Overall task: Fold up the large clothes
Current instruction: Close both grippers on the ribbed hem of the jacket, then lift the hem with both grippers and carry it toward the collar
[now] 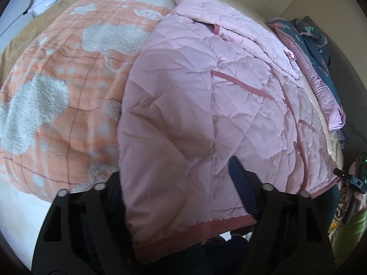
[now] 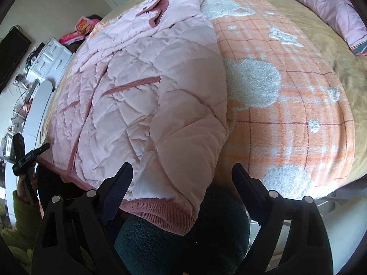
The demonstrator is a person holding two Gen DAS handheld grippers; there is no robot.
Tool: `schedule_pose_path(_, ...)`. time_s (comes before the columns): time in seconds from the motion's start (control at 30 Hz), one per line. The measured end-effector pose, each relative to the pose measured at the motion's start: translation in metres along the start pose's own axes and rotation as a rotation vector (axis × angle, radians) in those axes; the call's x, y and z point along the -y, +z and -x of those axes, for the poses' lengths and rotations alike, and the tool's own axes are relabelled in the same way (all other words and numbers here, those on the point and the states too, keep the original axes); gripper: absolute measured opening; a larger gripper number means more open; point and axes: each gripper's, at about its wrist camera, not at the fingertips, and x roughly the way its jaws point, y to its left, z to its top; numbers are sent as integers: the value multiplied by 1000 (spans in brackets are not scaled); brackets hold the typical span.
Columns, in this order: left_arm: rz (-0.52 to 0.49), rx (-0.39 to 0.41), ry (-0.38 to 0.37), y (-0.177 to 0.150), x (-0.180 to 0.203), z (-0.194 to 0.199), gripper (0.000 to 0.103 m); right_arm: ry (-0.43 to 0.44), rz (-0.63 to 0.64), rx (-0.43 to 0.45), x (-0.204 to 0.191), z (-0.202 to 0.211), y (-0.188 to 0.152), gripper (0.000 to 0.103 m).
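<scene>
Left wrist view looks down over a pink quilted jacket [image 1: 195, 105] spread on an orange checked blanket [image 1: 59, 87] on the bed, its long axis running from the ribbed hem [image 1: 183, 233] at six o'clock up to the collar end at twelve. The left gripper [image 1: 181, 183] straddles the hem corner: one of its fingers [image 1: 240, 183] lies on top of the fabric at four o'clock, the other is hidden under the jacket edge at eight, so the cloth sits between them; whether they already pinch it I cannot tell. My reading is that the left hand is nearer a hold than the right.

Right wrist view shows what the first does not: the folded-in sleeve [image 2: 183, 123] with its ribbed cuff [image 2: 160, 213] hanging over the bed edge at six o'clock, and the dark pink collar [image 2: 158, 13] at eleven. The right gripper [image 2: 183, 178] stands wide open, the cuff lying between its fingers [image 2: 121, 183] with the far one well clear. The left gripper also appears there at nine o'clock
</scene>
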Motion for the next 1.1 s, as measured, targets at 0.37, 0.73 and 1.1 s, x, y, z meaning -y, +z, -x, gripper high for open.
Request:
schedule_pose_path(0.37, 4, 37, -45, -10, -4, 21, 35, 141, 30, 11, -11, -8, -3, 37)
schedule_pose_path(0.73, -42, 5, 0, -15, 12, 4, 30, 218, 45, 305, -40, 47, 11, 23)
schedule_pose_path(1.1, -70, 192, -48, 10, 35, 52, 13, 255, 9, 453, -50, 72, 28, 19)
